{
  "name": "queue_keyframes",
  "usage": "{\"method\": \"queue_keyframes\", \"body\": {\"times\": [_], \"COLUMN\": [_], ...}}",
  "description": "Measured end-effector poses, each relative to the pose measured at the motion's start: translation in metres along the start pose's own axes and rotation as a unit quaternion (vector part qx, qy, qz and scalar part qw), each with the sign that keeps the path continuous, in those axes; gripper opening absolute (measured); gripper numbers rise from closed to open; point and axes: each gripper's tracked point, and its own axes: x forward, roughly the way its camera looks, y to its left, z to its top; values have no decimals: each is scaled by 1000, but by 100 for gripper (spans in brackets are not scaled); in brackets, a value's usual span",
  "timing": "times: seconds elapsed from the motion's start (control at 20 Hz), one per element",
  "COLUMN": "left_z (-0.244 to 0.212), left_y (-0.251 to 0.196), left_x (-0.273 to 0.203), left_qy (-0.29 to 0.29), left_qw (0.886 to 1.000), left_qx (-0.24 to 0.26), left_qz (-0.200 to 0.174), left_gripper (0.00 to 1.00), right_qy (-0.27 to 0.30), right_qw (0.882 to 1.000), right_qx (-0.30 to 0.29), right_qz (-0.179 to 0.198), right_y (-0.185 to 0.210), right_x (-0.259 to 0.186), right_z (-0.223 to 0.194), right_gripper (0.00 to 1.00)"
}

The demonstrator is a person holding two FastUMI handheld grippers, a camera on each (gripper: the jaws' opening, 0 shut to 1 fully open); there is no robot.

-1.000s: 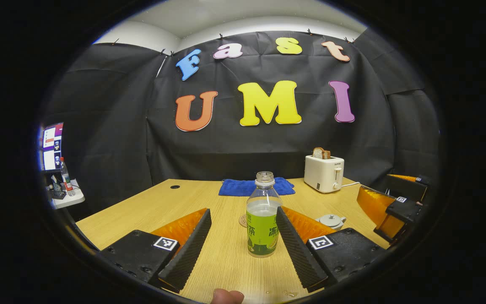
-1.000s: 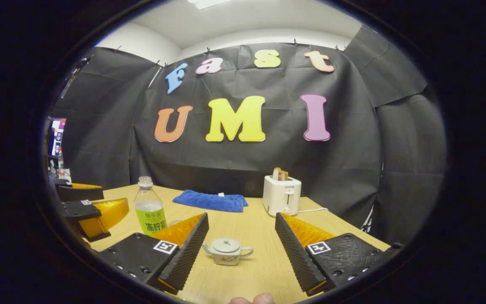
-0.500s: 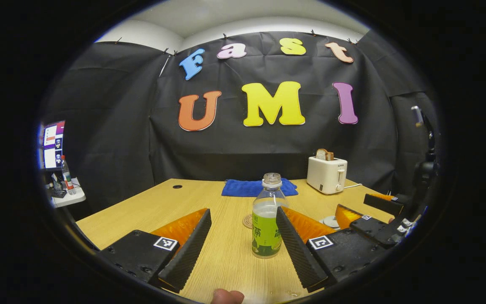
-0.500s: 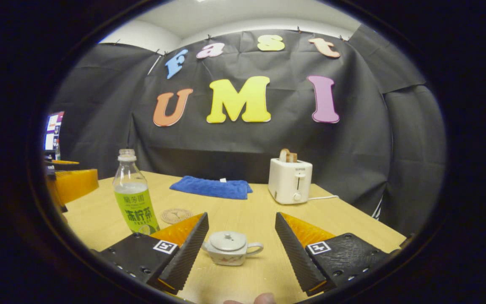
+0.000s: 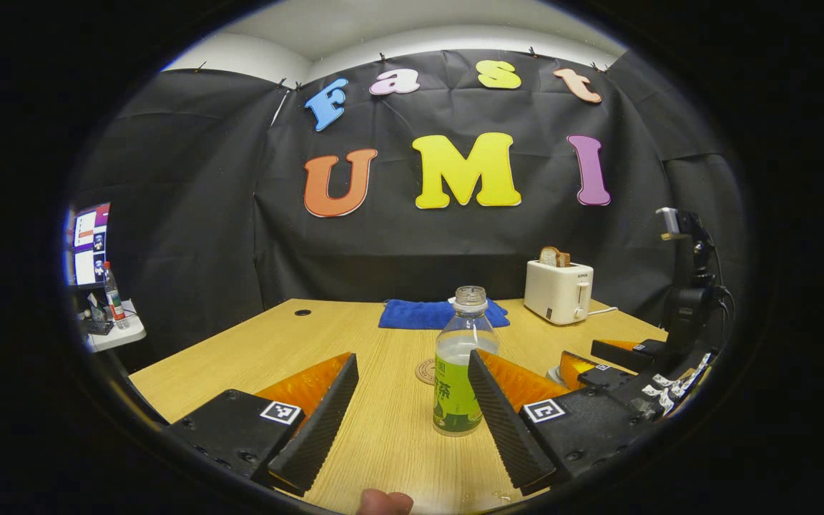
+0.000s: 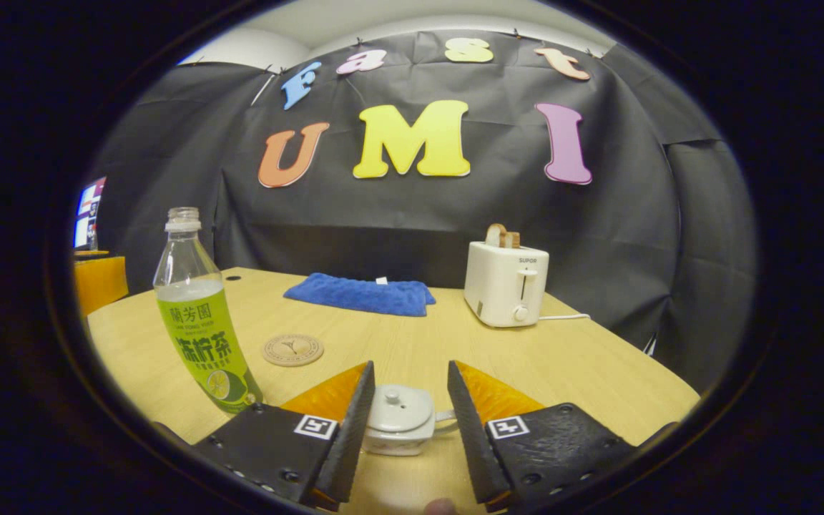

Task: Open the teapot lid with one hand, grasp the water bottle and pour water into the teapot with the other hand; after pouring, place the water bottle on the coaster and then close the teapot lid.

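An uncapped clear bottle (image 5: pixel 458 375) with a green label stands on the wooden table (image 5: pixel 276 350), between my left gripper's (image 5: pixel 412 357) open fingers and close to the right one. The bottle (image 6: pixel 201 336) also stands at the left of the right gripper view. A round coaster (image 6: pixel 292 350) lies bare just behind the bottle. The small white teapot (image 6: pixel 401 422), lid on, sits between my right gripper's (image 6: pixel 410 368) fingers. They flank the lid closely with a small gap on each side. In the left gripper view the right gripper (image 5: pixel 619 372) hangs low at the right.
A blue cloth (image 6: pixel 358 293) lies at the table's back. To its right a white toaster (image 6: pixel 506 282) holds bread, its cord trailing right. A side shelf with a screen and a bottle (image 5: pixel 108 293) stands far left, off the table.
My right gripper has moved forward and down to the teapot, and its jaws have narrowed around the lid. The left gripper shifted slightly, so the bottle now stands nearer its right finger.
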Motion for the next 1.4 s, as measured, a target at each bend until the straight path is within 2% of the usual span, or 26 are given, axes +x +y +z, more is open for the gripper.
{"method": "queue_keyframes", "body": {"times": [0.05,0.1,0.15,0.2,0.25,0.4,0.5,0.55,0.65,0.7,1.0,1.4], "left_z": [-1,-1,-1,-2,-2,-3,-5,-4,-6,-9,-34,-68], "left_y": [1,2,2,2,2,3,2,2,-2,-5,-22,-50], "left_x": [0,1,1,1,1,1,1,2,3,5,10,28], "left_qy": [1,1,3,4,4,5,8,7,7,9,37,83], "left_qw": [1000,1000,1000,1000,1000,1000,1000,1000,1000,1000,998,993], "left_qx": [0,0,0,-1,-3,-6,-3,-4,-8,-10,-12,-15], "left_qz": [0,0,1,1,0,0,0,-2,-8,-14,-43,-80], "left_gripper": [96,97,97,97,97,97,97,97,97,97,97,97], "right_qy": [2,4,2,7,11,15,12,10,13,15,7,-16], "right_qw": [1000,1000,1000,1000,1000,1000,1000,1000,1000,1000,999,999], "right_qx": [-3,-7,-9,-12,-11,-11,-14,-17,-13,-15,11,16], "right_qz": [4,1,-1,-3,-2,2,2,3,7,11,35,36], "right_y": [3,5,3,3,4,7,9,7,9,9,9,-2], "right_x": [1,2,2,8,7,9,5,5,5,5,5,-5], "right_z": [-1,0,2,-1,-1,-5,-3,0,-2,-4,6,26], "right_gripper": [56,57,43,39,29,29,7,10,6,1,0,0]}}
